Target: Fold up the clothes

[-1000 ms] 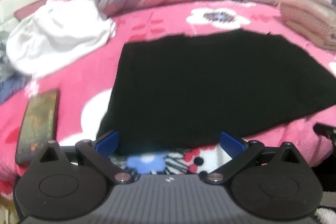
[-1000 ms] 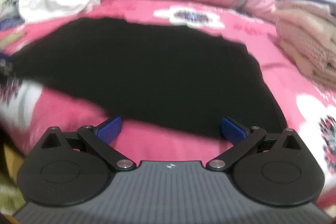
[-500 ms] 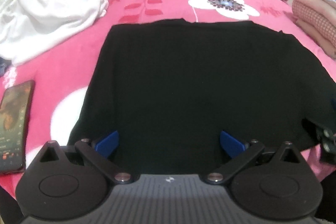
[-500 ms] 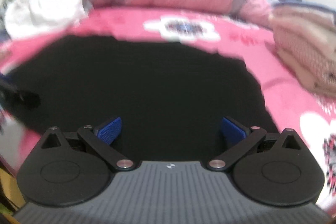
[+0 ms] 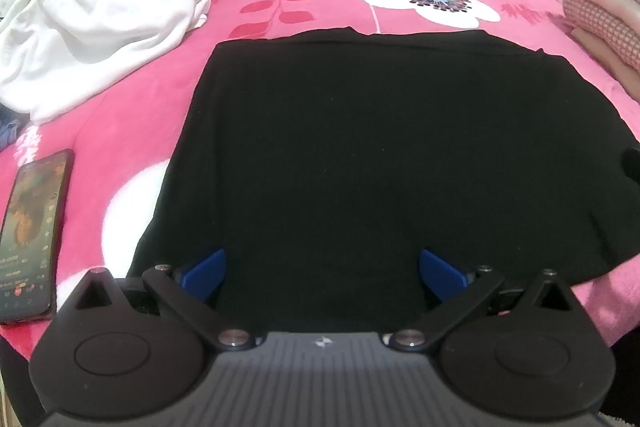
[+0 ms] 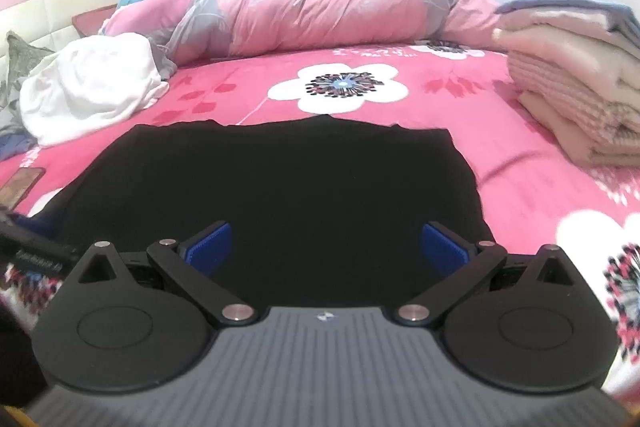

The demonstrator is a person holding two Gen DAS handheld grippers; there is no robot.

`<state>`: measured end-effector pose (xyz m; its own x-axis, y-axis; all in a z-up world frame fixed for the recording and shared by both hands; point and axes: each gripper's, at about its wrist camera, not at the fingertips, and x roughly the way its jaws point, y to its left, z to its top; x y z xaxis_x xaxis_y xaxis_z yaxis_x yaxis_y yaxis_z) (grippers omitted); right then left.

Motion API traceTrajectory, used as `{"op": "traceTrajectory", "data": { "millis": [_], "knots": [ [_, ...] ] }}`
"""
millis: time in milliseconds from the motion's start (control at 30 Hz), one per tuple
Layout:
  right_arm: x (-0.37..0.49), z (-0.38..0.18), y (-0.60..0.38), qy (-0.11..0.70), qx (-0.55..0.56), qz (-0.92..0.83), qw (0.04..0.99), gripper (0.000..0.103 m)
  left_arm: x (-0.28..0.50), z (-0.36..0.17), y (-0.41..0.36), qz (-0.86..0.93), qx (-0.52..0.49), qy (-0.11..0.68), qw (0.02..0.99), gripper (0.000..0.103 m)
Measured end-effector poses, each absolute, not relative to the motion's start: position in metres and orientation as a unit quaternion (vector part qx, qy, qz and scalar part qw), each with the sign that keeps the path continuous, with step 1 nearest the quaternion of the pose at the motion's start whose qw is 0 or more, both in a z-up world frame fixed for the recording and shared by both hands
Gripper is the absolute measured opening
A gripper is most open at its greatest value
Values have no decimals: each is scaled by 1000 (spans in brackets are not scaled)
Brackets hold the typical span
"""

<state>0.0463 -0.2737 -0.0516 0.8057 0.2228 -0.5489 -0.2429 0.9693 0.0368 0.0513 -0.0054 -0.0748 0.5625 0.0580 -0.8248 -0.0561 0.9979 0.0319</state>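
My left gripper and right gripper both hang spread wide over the near edge of the flat black knit garment, pinching nothing. It lies in the middle of the pink flowered fleece blanket. To fold well, I'd bite the two near corners evenly and carry them straight to the far hem, keeping clear of the dark smartphone at left. Its lit screen shows text too small to read.
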Motion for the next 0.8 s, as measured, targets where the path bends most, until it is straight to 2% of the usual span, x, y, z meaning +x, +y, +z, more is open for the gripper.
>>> {"op": "traceTrajectory", "data": {
  "millis": [800],
  "knots": [
    [80, -93, -256, 312, -40, 124, 941, 102, 50, -72, -14, 49, 18, 472, 880, 103]
  ]
}}
